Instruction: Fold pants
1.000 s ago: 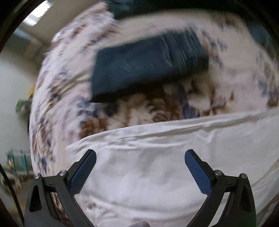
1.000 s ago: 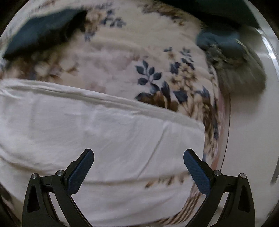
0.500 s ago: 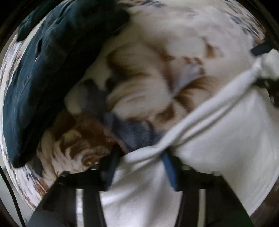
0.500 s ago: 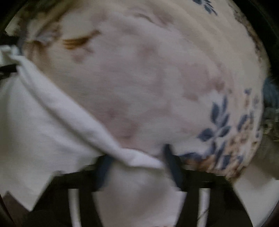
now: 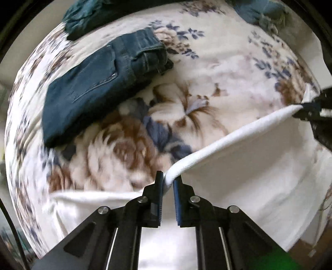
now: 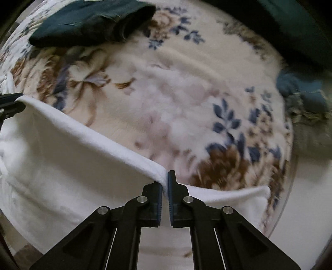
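Observation:
White pants [image 5: 259, 157] lie on a floral blanket [image 5: 217, 68]. My left gripper [image 5: 168, 180] is shut on their far edge, which rises off the blanket and stretches right to my right gripper [image 5: 305, 107]. In the right wrist view my right gripper [image 6: 165, 179] is shut on the same edge of the white pants [image 6: 62, 157], and the left gripper's tip [image 6: 10, 103] shows at the left edge. The cloth hangs taut between the two.
Folded blue jeans [image 5: 99, 76] lie at the back left of the blanket and also show in the right wrist view [image 6: 87, 20]. Dark green cloth [image 5: 83, 14] lies behind them. A blue-grey bundle [image 6: 300, 93] sits by the bed's right edge.
Both grippers went from open above the flat white pants to shut on their far edge, and have lifted that edge off the blanket.

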`<state>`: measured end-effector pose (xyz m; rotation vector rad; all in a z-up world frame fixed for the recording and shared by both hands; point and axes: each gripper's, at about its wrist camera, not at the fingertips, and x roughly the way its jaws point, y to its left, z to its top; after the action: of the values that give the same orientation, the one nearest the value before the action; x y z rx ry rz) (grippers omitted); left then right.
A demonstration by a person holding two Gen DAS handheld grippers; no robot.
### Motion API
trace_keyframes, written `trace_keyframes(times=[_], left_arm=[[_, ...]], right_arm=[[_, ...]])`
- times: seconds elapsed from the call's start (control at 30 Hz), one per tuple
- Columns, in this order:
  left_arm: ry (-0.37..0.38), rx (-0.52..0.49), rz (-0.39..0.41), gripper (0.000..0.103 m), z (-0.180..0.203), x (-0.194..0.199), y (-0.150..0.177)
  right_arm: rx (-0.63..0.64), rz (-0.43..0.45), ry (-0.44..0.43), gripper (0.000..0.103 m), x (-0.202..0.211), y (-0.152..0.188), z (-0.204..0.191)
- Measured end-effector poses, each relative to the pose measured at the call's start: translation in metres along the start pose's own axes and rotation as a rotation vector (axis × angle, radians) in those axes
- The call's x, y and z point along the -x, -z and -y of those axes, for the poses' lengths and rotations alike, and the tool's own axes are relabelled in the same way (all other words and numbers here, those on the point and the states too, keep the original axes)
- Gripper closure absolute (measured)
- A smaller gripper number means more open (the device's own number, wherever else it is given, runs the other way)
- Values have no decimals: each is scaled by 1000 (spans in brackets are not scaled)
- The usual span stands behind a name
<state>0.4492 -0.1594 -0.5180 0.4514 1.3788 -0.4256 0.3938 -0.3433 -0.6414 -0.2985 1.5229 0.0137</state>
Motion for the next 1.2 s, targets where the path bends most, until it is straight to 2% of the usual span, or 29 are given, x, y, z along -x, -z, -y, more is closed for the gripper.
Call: trace_keyframes(times=[0.13, 0.17, 0.3, 0.4, 0.57, 0.7, 0.83, 0.9, 0.93, 1.0, 1.03, 1.07, 1.1, 1.17, 1.2], left_arm=[[18, 95, 51, 96, 18, 35, 44], [16, 107, 58, 96, 40, 30, 48], [19, 210, 50, 97, 64, 40, 103], [15, 283, 24, 97, 85, 42, 148], [17, 410, -70, 97, 109, 19, 210], [-18, 443, -130, 97, 124, -13, 235], [18, 517, -198, 97, 124, -46, 249], [26, 553, -224, 93, 124, -56, 252], [28, 570, -245, 92, 124, -56, 252], [48, 591, -251, 88, 124, -50, 253], [58, 592, -247, 80, 126, -45, 253], [62, 588, -235, 67, 128, -36, 253], [68, 583, -226, 60, 131, -29, 252], [51, 562, -200, 18, 137, -13, 248], [37, 551, -174, 13, 140, -7, 244]], right_arm=[[-29, 42, 33, 98, 39, 34, -17], [-38, 52, 37, 98, 48, 47, -22], [-63, 70, 17, 98, 74, 94, -46], [-55, 64, -12, 98, 68, 135, -56], [-9, 11, -59, 98, 39, 202, -87], [39, -23, -64, 98, 13, 238, -111], [21, -52, -81, 97, -7, 260, -121], [2, -81, -91, 95, -14, 264, -122], [-9, -103, -98, 87, -17, 266, -122], [-31, -135, -124, 63, -17, 271, -120], [-44, -141, -144, 36, -14, 274, -117], [-79, -140, -181, 14, -6, 280, -109], [-105, -138, -212, 12, -2, 284, -104], [-242, -132, -301, 12, 12, 301, -75], [-315, -135, -323, 12, 15, 309, -60]])
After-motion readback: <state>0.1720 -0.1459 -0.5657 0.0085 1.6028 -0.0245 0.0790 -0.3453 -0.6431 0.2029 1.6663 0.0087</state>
